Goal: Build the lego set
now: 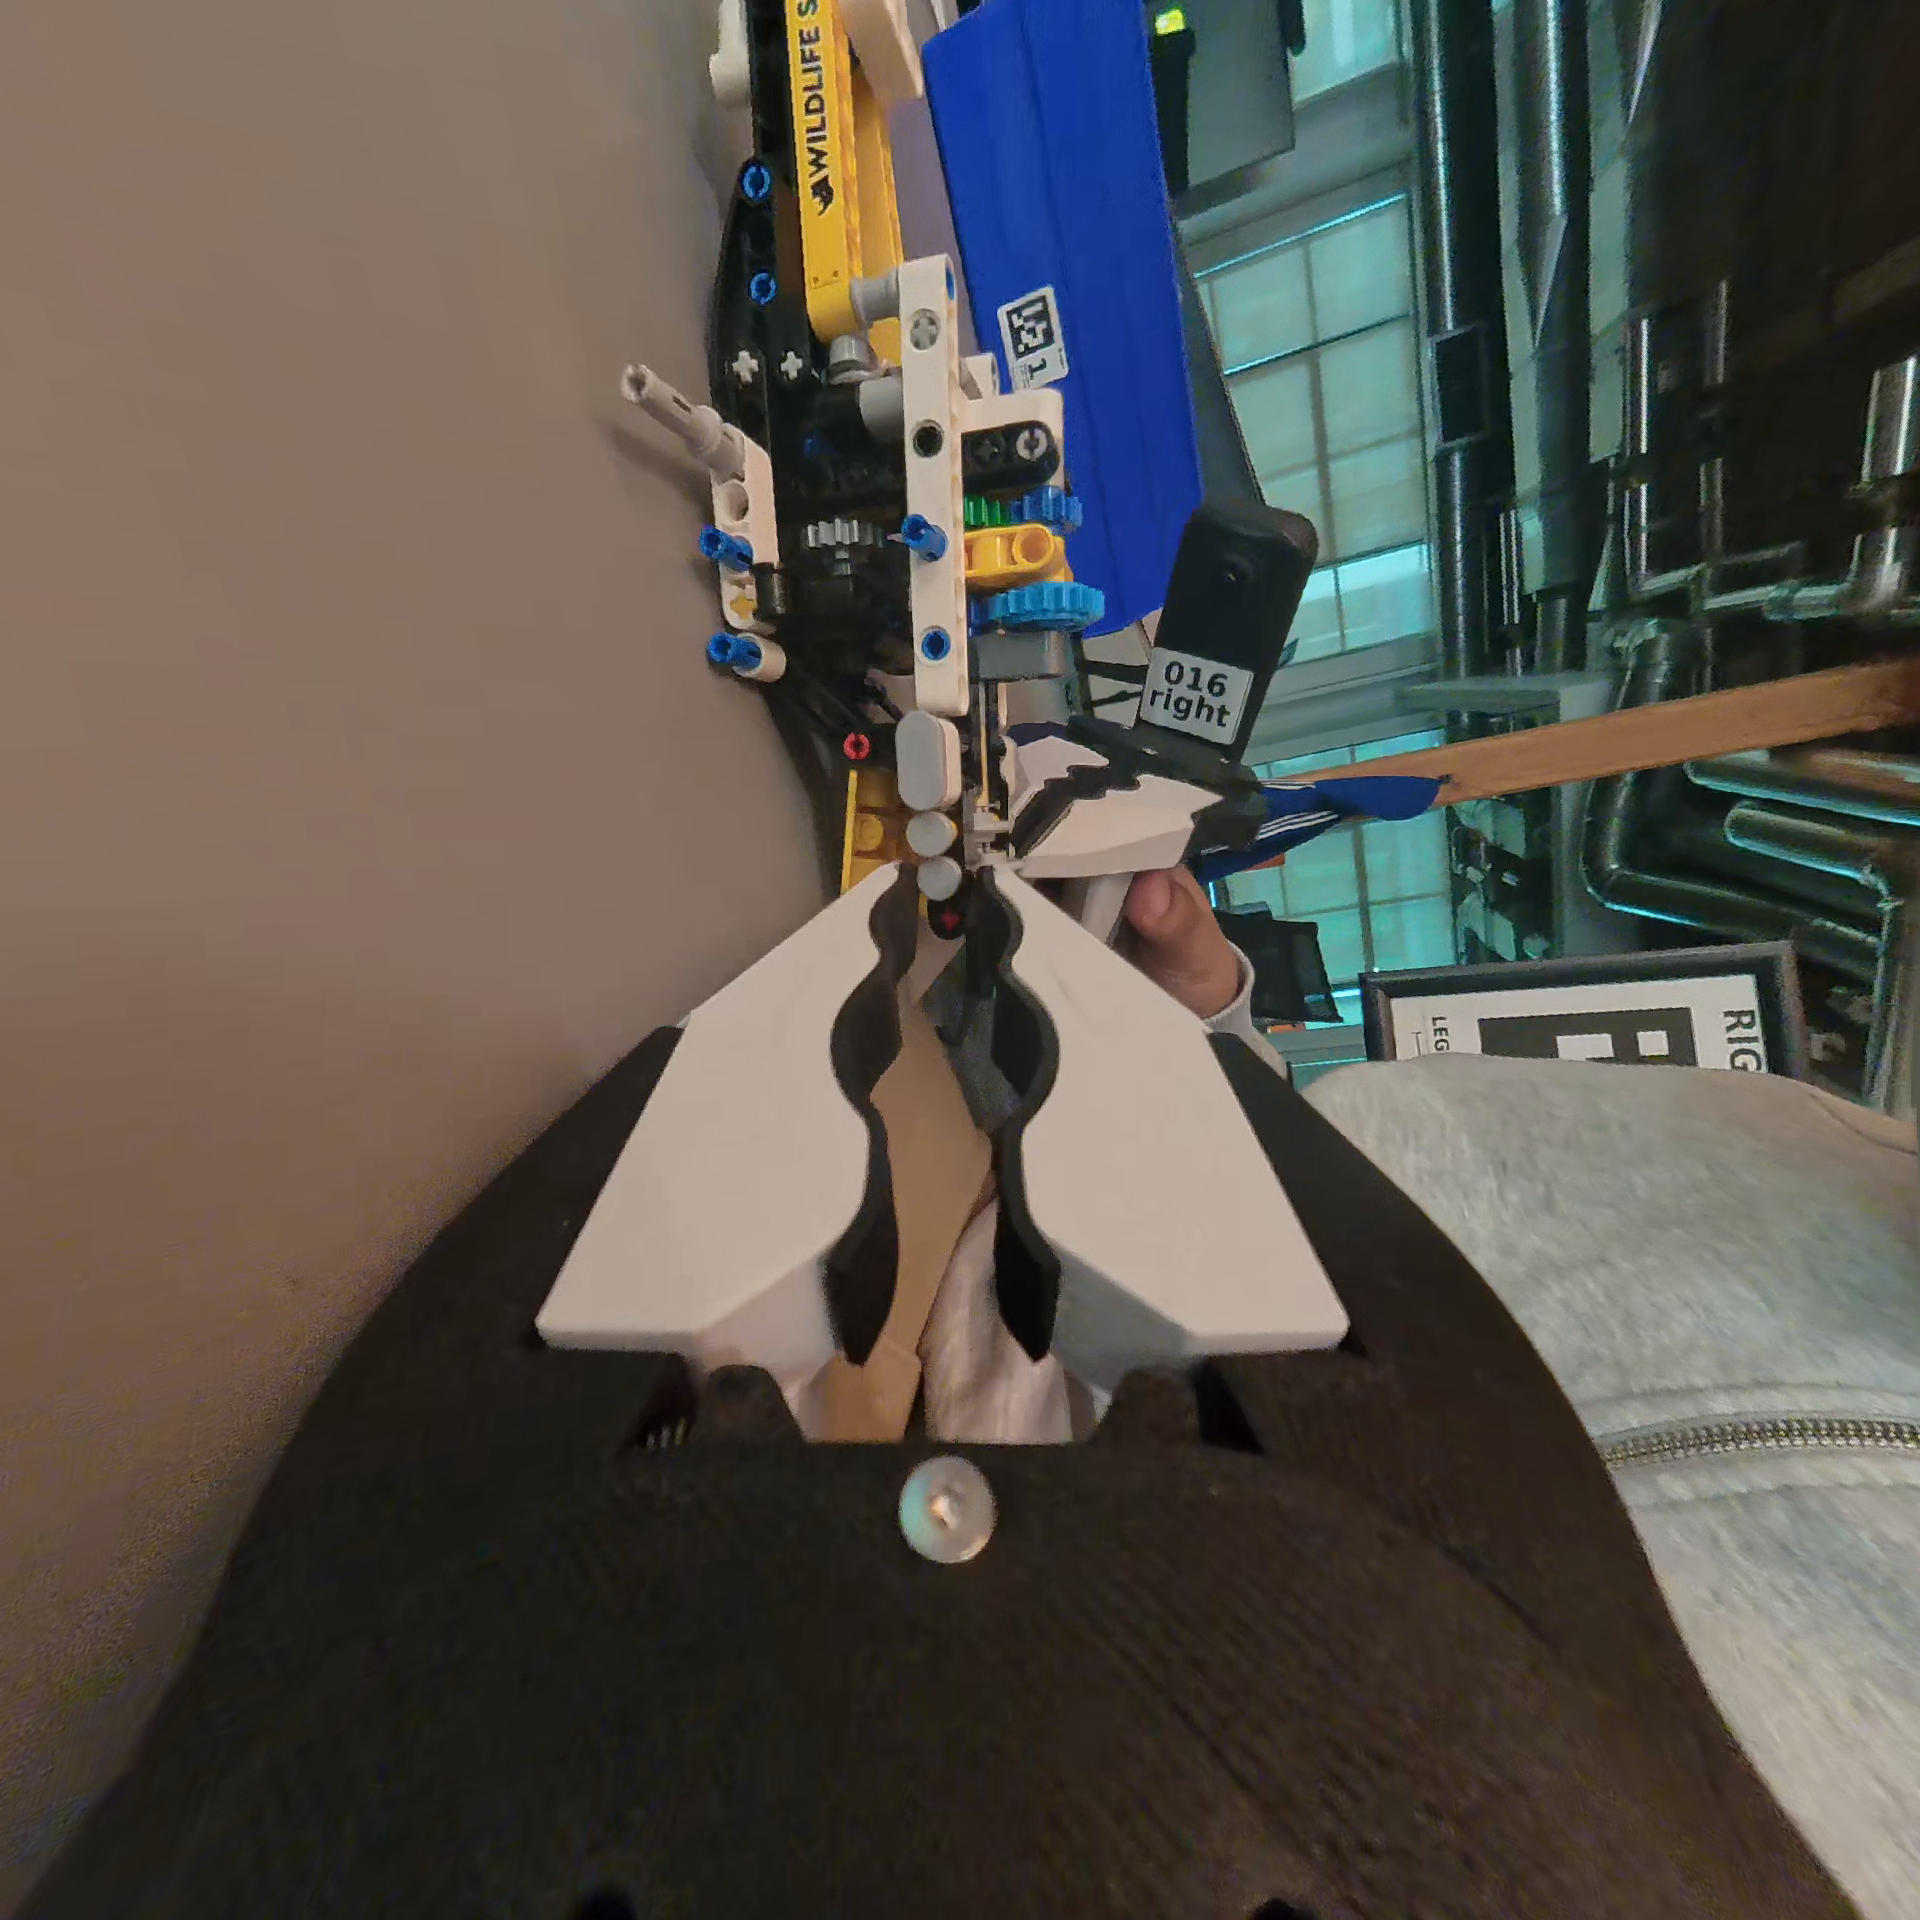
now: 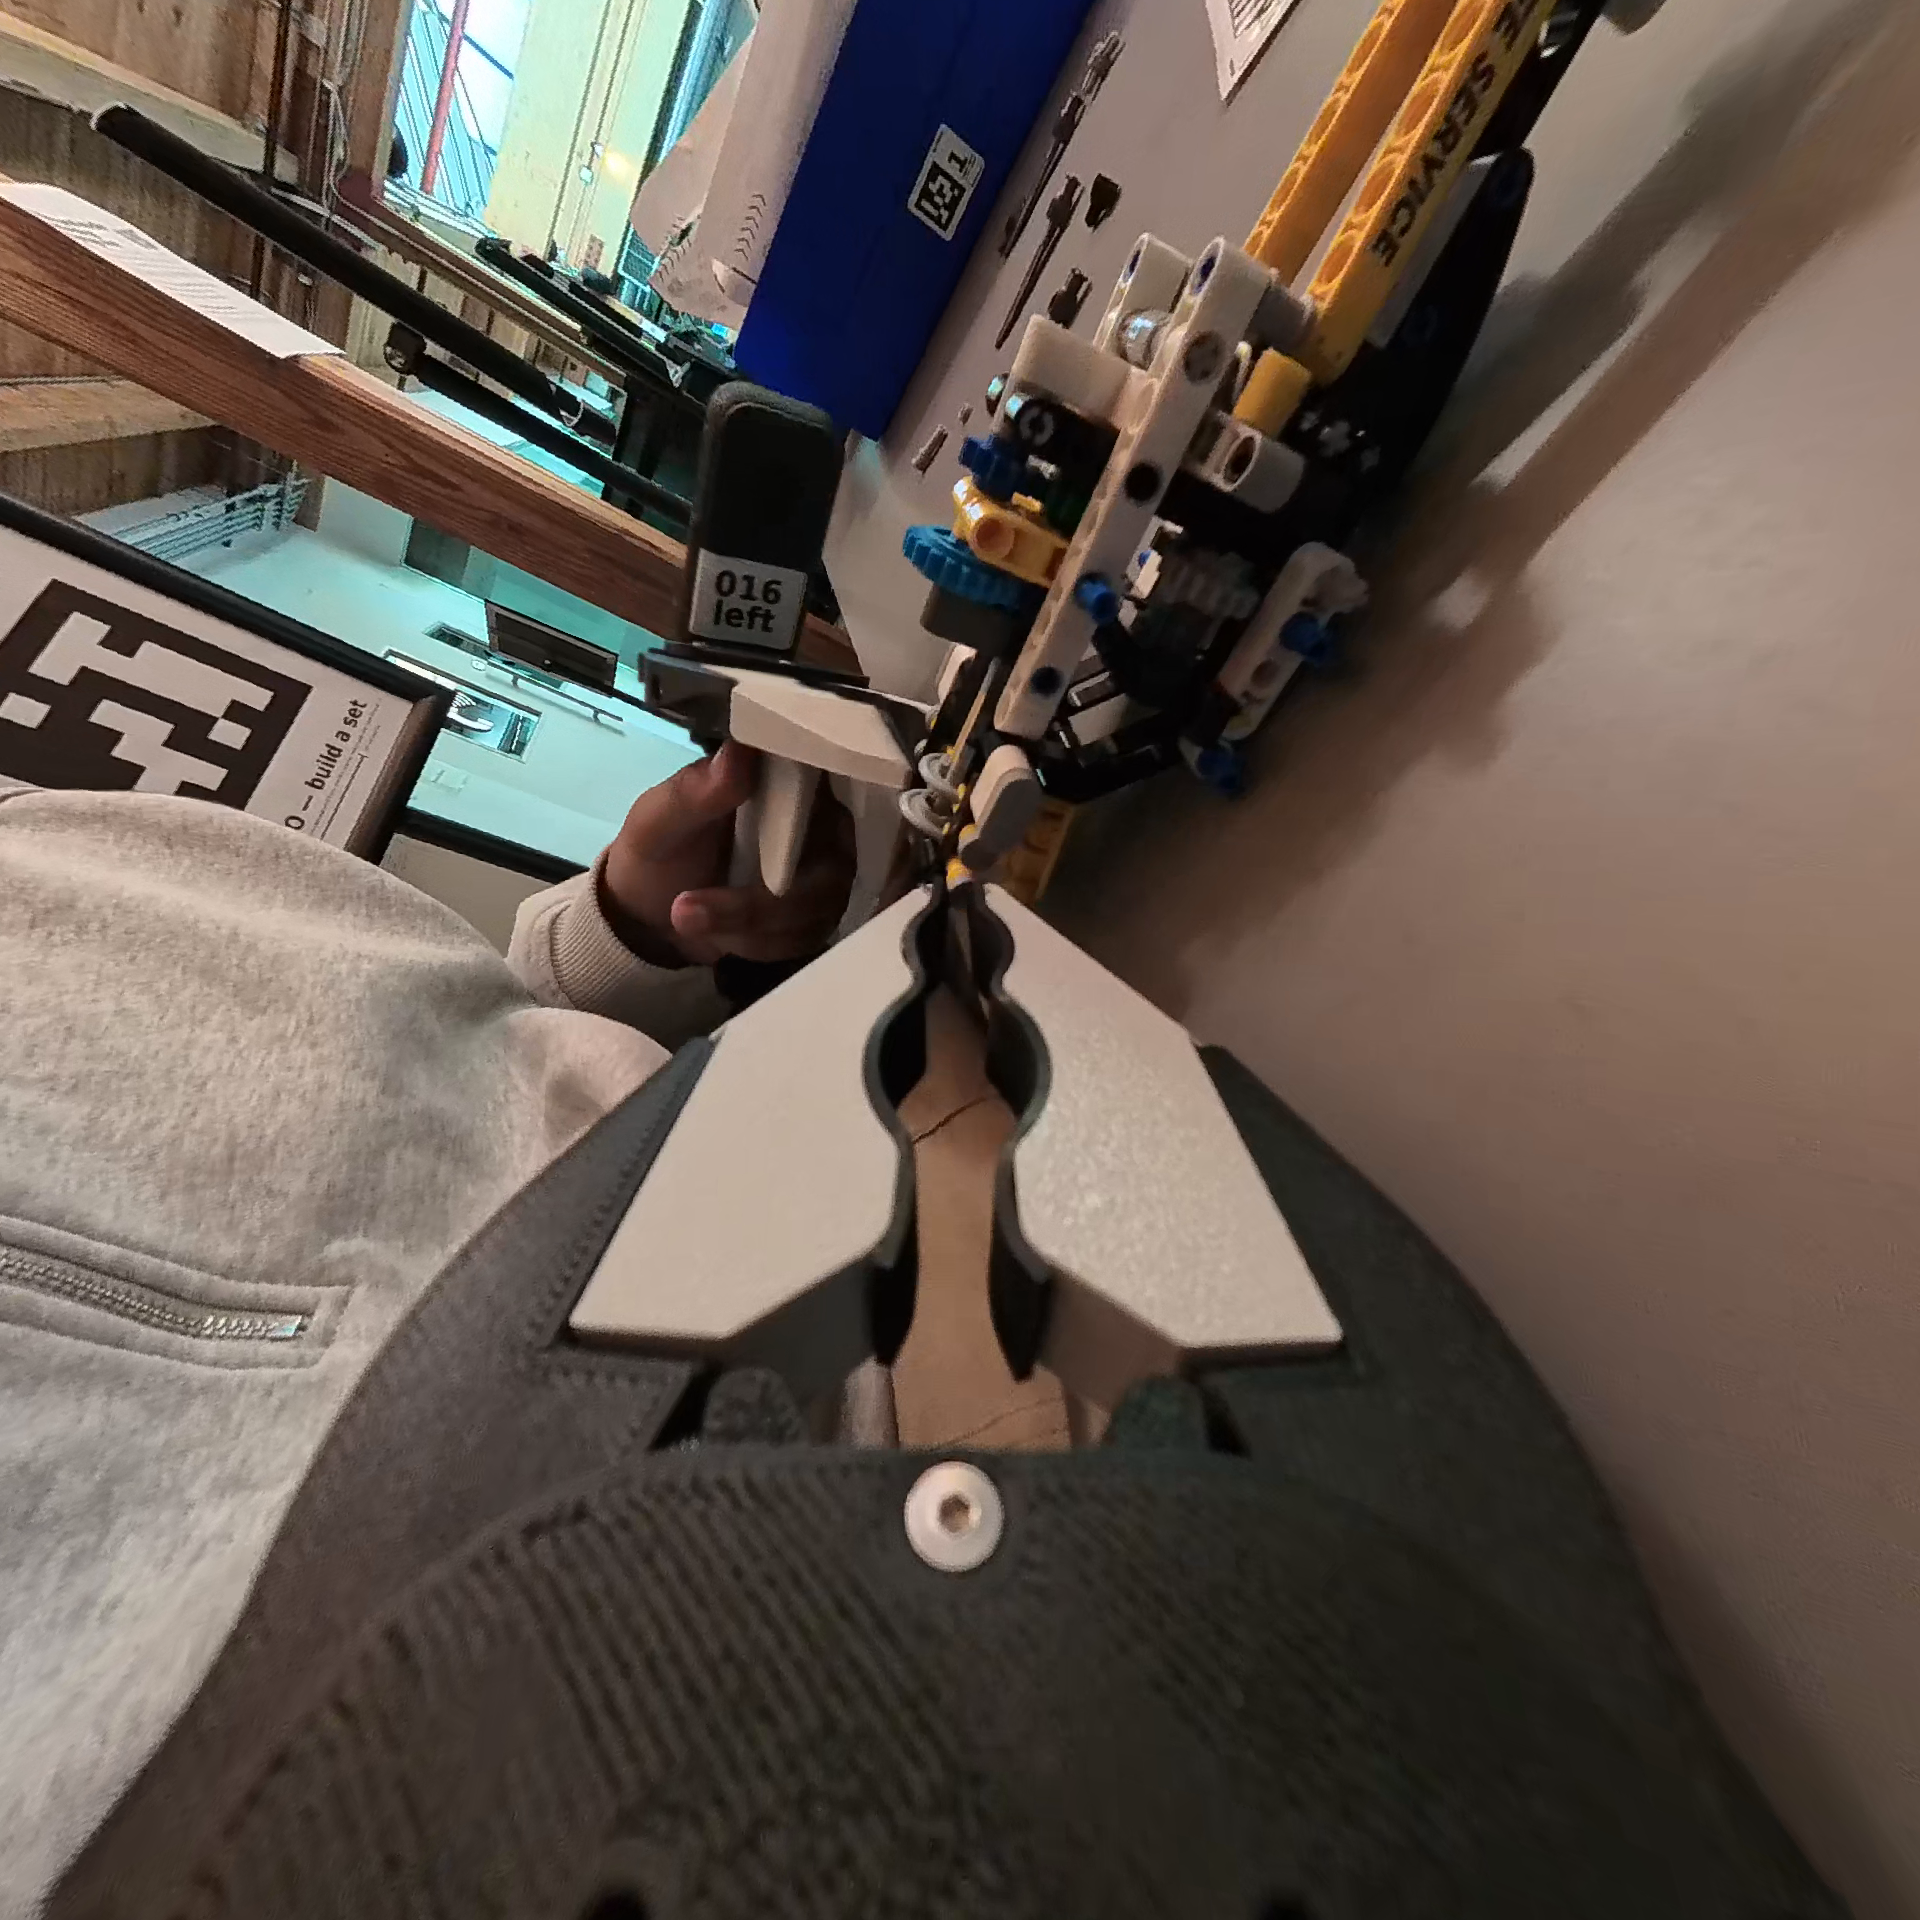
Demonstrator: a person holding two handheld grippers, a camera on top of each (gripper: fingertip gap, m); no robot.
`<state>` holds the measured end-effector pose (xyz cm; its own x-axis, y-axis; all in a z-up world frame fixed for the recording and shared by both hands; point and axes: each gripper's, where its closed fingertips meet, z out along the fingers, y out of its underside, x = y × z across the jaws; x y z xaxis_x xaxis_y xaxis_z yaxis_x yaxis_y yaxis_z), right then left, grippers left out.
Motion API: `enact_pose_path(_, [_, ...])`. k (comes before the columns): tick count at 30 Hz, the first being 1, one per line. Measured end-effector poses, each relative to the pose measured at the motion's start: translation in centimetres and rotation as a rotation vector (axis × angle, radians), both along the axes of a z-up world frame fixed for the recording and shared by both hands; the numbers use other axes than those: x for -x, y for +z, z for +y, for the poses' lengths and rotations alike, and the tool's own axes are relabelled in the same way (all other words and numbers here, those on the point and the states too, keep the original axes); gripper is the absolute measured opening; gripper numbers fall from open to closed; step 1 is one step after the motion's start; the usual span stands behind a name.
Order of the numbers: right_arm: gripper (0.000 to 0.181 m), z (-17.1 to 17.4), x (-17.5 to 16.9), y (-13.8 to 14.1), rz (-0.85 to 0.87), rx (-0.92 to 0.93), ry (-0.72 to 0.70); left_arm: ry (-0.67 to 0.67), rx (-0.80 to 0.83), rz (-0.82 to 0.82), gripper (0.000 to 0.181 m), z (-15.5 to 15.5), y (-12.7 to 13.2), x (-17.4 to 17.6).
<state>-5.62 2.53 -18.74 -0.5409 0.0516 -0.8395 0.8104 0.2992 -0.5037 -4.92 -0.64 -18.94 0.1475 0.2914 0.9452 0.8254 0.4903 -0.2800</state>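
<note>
The lego model (image 1: 928,488) is a long build of yellow beams, white beams, a black panel and blue gears, lying on the beige table (image 1: 312,623). My left gripper (image 1: 940,891) is shut on the model's near end, around grey round pins and a black part with a red axle. The right gripper (image 1: 1091,821) reaches in from the right and meets the same end. In the right wrist view, my right gripper (image 2: 956,896) is shut on a thin black and yellow part at the near end of the model (image 2: 1122,540). The left gripper (image 2: 831,732) comes in from the left, held by a hand.
A blue box (image 1: 1049,260) stands just behind the model and also shows in the right wrist view (image 2: 904,187). Small dark loose pieces (image 2: 1060,218) lie on the table (image 2: 1662,831) by the box. A framed sign (image 2: 156,707) and a person's grey sweater (image 2: 208,1091) are close by. Some 4 centimetres of space lies between my two pairs of fingers.
</note>
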Motion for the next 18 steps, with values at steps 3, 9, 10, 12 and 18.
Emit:
enact_pose_path(3, [0.000,0.0,0.0,0.0,-0.004,0.004,0.001,-0.024,-0.009,-0.007,0.010,0.0,0.0,-0.2])
enact_pose_path(9, [0.000,0.0,0.0,0.0,-0.009,0.010,0.003,-0.020,0.037,-0.003,0.012,-1.2,-0.1,-0.4])
enact_pose_path(10, [0.000,0.0,0.0,0.0,-0.009,0.010,0.003,-0.022,0.041,0.000,0.012,-1.2,-0.1,-0.4])
enact_pose_path(12, [0.000,0.0,0.0,0.0,-0.010,0.011,0.005,-0.026,0.034,0.005,0.012,-1.1,0.0,-0.3])
enact_pose_path(18, [0.000,0.1,0.1,0.1,-0.011,0.013,0.006,-0.050,-0.011,0.000,0.006,-0.8,0.1,-0.2])
